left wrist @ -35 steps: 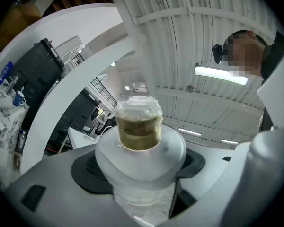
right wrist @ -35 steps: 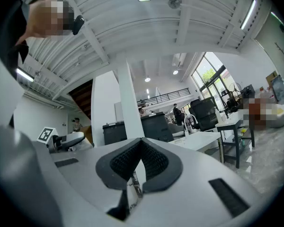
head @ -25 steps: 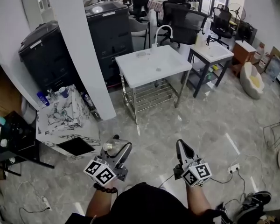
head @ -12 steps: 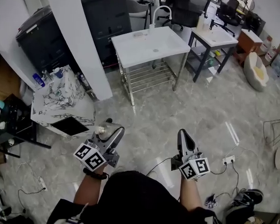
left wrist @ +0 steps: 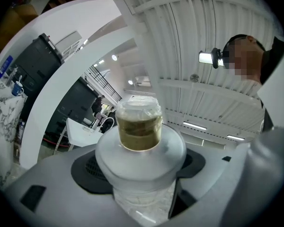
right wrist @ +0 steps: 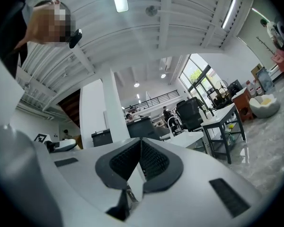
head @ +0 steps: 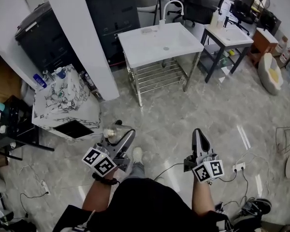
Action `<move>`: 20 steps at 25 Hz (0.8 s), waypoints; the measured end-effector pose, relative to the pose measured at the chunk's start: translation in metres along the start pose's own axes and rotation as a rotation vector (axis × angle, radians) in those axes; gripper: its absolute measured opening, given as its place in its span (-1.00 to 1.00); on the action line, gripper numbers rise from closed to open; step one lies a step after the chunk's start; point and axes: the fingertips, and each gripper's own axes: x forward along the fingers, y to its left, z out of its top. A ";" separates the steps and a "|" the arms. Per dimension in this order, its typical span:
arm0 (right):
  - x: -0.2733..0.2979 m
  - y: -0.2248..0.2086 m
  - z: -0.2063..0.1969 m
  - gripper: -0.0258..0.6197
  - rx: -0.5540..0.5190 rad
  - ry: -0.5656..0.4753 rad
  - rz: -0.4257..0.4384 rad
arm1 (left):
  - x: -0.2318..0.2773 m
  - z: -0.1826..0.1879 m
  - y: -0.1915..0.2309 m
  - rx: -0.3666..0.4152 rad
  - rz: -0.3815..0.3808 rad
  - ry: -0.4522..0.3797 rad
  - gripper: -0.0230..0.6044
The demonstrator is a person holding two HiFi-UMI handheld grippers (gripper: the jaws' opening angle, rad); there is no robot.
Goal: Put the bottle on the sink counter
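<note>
Gripping the bottle (left wrist: 138,126) by its wide lower body, the left gripper (head: 121,140) has its jaws spread wide, with the pads pressed on either side of the bottle. The neck and cap stand clear of the pads. The right gripper (head: 197,133) has its jaws brought together at the tips, with nothing between them.

Location: the bottle rests on no surface. It is held in the air over the floor (head: 183,115), close in front of the person and well apart from the sink counter (head: 130,52). The counter top looks bare apart from its drain and the faucet (head: 173,6) at its far edge.

Handling (judged):
- The walls look stiff and smooth, so the bottle may slip if the grip is loosened.
- It is probably light. Whether it is glass or plastic cannot be told, so treat it as breakable and set it down gently.
- Take hold on the wide body below the shoulder, as at present. The narrow neck gives the pads less surface.

Appearance: translucent, pale body with a broad rounded shoulder. Above it sits a shorter, narrower neck section tinted olive-yellow, topped by a clear cap. Whether the tint is liquid cannot be told.
</note>
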 end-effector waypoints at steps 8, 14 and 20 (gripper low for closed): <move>0.107 0.006 0.004 -0.82 -0.051 -0.010 -0.023 | 0.054 0.041 0.090 -0.004 -0.045 -0.013 0.21; 0.179 0.023 0.001 -0.82 -0.086 -0.007 -0.018 | 0.088 0.077 0.140 -0.014 -0.090 -0.025 0.21; 0.217 0.025 -0.013 -0.82 -0.084 0.023 -0.026 | 0.114 0.087 0.180 -0.043 -0.092 -0.012 0.21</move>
